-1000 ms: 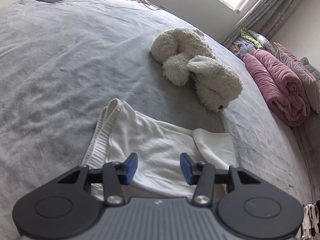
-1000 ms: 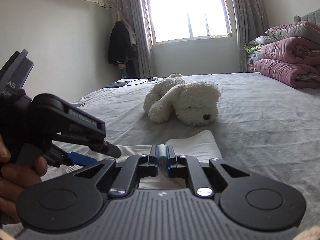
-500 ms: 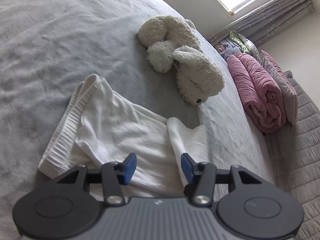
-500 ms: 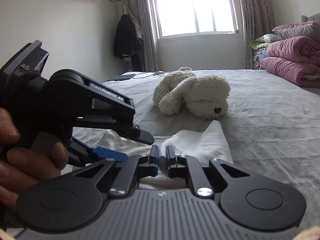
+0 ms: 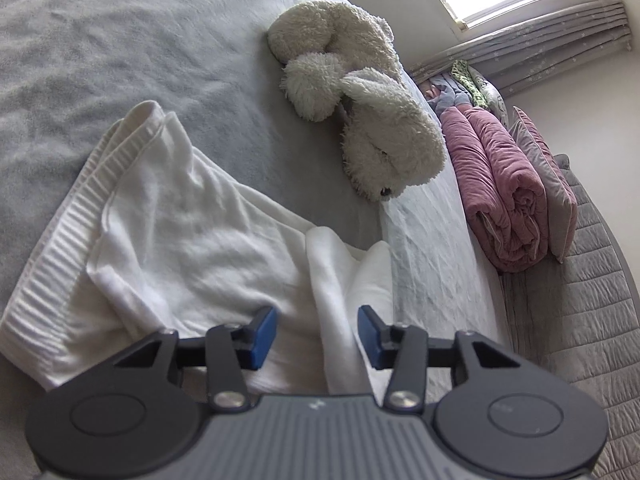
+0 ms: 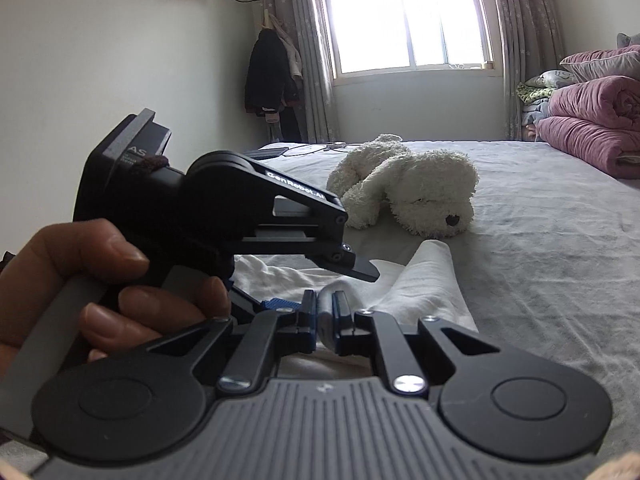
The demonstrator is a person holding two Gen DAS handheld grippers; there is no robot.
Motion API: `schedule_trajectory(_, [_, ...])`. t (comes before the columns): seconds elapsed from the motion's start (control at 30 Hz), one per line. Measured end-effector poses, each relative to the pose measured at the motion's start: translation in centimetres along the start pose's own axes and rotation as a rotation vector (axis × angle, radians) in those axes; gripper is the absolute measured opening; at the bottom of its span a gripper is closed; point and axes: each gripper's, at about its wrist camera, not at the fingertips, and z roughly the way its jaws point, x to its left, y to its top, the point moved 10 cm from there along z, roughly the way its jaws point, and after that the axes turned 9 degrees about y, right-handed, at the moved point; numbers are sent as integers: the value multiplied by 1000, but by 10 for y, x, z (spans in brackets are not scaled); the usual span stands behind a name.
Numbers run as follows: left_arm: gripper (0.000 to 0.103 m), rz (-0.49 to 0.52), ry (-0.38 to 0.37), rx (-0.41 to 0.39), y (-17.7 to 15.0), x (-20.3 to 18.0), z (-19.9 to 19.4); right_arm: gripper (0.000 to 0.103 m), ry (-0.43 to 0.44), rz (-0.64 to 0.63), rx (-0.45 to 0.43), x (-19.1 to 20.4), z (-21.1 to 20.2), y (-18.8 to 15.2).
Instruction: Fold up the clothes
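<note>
A white garment point(image 5: 192, 240) with a ribbed waistband lies crumpled on the grey bed point(image 5: 100, 40). One fold of it rises in a ridge toward the camera in the left wrist view. My left gripper point(image 5: 316, 336) hovers just above the garment's near edge, open, with that raised fold between its blue pads. My right gripper point(image 6: 326, 314) is shut on a bunched fold of the white garment point(image 6: 424, 284), lifted slightly off the bed. In the right wrist view the left gripper's body point(image 6: 224, 208) sits close on the left, held by a hand point(image 6: 100, 288).
A white plush dog point(image 5: 360, 112) lies on the bed beyond the garment, also the plush dog point(image 6: 412, 188) in the right view. Rolled pink quilts point(image 5: 504, 184) and pillows stack at the bed's far right. Dark flat devices and cables point(image 6: 304, 149) lie near the window.
The left gripper has moved in closer over the garment and stayed open. The right gripper stays shut on the fold, which now stands higher; the left gripper looms larger in the right view.
</note>
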Motion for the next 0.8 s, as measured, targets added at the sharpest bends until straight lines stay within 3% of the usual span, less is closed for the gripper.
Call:
schedule_trajectory(0.17, [10, -4, -3, -34, 6, 5, -1, 11, 32, -2, 5, 7, 0, -1])
schedule_trajectory(0.23, [6, 18, -1, -61, 9, 3, -5, 11, 40, -13, 3, 10, 0, -1])
schedule_trajectory(0.67, [4, 118, 16, -255, 44, 9, -52, 10, 68, -16, 18, 36, 11, 2])
schedule_trajectory(0.8, [0, 79, 9, -322, 60, 23, -70, 10, 84, -6, 32, 47, 19, 1])
